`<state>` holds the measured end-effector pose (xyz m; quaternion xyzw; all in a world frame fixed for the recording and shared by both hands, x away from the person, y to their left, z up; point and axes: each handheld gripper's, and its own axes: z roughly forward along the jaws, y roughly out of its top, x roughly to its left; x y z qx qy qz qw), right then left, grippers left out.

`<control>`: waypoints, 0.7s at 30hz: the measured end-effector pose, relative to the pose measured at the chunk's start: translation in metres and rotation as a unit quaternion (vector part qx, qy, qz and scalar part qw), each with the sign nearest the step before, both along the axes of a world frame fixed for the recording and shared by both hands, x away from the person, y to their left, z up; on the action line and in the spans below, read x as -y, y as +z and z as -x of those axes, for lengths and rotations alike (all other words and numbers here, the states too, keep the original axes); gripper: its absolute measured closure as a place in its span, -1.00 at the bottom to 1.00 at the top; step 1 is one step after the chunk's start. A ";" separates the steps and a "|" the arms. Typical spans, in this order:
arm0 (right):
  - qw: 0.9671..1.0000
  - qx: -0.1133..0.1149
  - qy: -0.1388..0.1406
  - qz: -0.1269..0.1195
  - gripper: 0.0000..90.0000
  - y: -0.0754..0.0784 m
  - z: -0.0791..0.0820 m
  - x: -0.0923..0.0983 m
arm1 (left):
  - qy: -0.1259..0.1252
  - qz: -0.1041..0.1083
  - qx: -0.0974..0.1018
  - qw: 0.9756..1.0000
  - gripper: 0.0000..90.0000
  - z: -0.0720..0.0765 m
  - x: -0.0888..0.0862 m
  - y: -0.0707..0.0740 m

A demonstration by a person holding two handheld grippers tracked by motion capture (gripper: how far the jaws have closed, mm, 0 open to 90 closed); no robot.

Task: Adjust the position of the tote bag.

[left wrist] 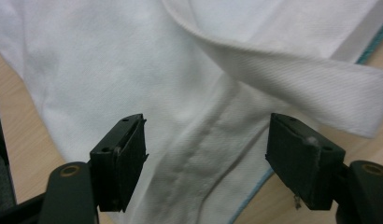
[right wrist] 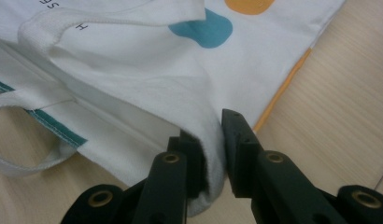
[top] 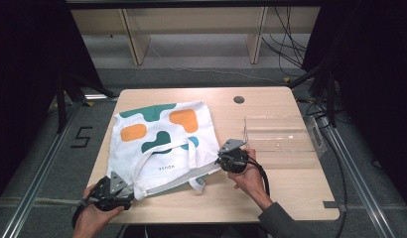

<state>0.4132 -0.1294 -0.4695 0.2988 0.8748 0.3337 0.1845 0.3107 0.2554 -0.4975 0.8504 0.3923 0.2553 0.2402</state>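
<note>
Left gripper [left wrist: 206, 163]: jaws stood wide over white printed cloth tote bag [top: 157, 144] | right gripper [right wrist: 210, 154]: clamped bag's 3-o'clock corner.

White cloth tote bag [top: 159, 148] w/ orange, green & teal printed blobs: woven cotton-like fabric, matt, fine twill grain visible up close. Its white webbing handle [left wrist: 292, 79] looks thicker, coarser ribbed weave; hem w/ stitched seam, teal edge trim. Light wooden table [top: 291, 193]: smooth, pale grain, satin finish, slight sheen. Clear rectangular plastic box [top: 281, 134]: glossy, transparent, hard. Left tool [left wrist: 208, 163]: black matt plastic, pads [left wrist: 299, 158] dull, a bit of lint on one; brass-look rivets. Right tool [right wrist: 213, 154]: same matt black plastic, fabric bunched between the pads.
</note>
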 end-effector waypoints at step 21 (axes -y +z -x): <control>1.000 0.006 0.008 -0.009 0.76 -0.001 0.001 -0.003 | 0.051 -0.013 0.022 0.998 -0.30 -0.005 -0.023 -0.002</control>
